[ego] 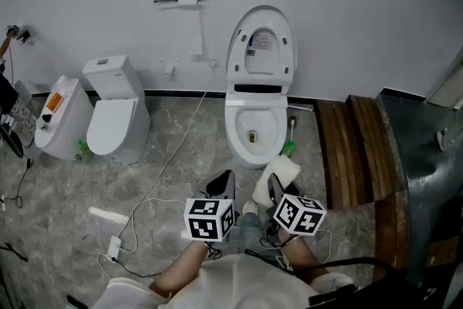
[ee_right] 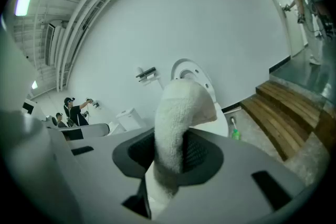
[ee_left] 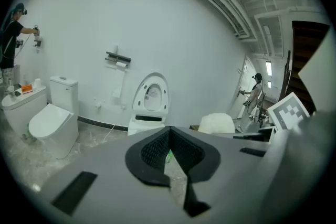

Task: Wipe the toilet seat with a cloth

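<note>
**Stance before white ceramic toilet, lid raised.**
Fluffy white cloth pinched in right tool, held forward for the wipe ahead; left tool closed, empty, set aside.

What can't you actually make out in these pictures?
- Right gripper view: the white cloth gripped in the right tongs covers most of the open toilet.
- Left gripper view: the shut left tongs hide most of the toilet's bowl.
- Head view: the sticker under the raised lid is too small to read.
</note>
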`<state>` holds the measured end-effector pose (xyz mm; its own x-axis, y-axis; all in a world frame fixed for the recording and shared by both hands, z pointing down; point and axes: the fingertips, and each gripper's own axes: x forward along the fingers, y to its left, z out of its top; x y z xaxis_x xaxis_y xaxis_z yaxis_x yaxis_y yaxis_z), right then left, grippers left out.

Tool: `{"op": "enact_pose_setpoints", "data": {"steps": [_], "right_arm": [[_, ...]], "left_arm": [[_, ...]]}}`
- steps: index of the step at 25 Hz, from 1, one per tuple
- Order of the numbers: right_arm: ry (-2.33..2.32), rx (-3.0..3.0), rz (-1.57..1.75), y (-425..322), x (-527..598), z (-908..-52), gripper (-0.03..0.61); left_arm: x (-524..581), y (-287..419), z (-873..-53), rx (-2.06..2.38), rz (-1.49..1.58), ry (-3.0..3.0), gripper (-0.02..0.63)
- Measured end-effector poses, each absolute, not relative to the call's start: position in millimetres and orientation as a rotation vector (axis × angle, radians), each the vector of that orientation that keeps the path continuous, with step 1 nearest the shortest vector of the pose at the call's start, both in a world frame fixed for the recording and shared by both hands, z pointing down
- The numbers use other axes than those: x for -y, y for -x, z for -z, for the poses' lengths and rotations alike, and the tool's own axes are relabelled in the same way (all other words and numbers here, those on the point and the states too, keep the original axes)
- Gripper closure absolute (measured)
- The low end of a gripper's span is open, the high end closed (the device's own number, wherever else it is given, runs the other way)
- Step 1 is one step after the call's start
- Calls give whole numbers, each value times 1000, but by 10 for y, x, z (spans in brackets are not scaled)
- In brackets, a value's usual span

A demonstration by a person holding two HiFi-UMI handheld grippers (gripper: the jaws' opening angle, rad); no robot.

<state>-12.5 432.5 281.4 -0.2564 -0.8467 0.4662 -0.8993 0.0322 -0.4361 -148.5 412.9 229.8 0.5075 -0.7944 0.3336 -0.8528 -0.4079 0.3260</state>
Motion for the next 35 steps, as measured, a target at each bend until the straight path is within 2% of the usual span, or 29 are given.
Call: {"op": "enact_pose_setpoints", "data": {"steps": [20,35], "right_arm": [[-1878,2200,-984,-993,-2060,-2646,479],[-1860,2033,-1105,-1060,-735,-3234,479]], "left_arm": [[-1975,353,-2306,1320,-238,-2315,604],[-689,384,-2859,1225,-332,-2222,604]]}}
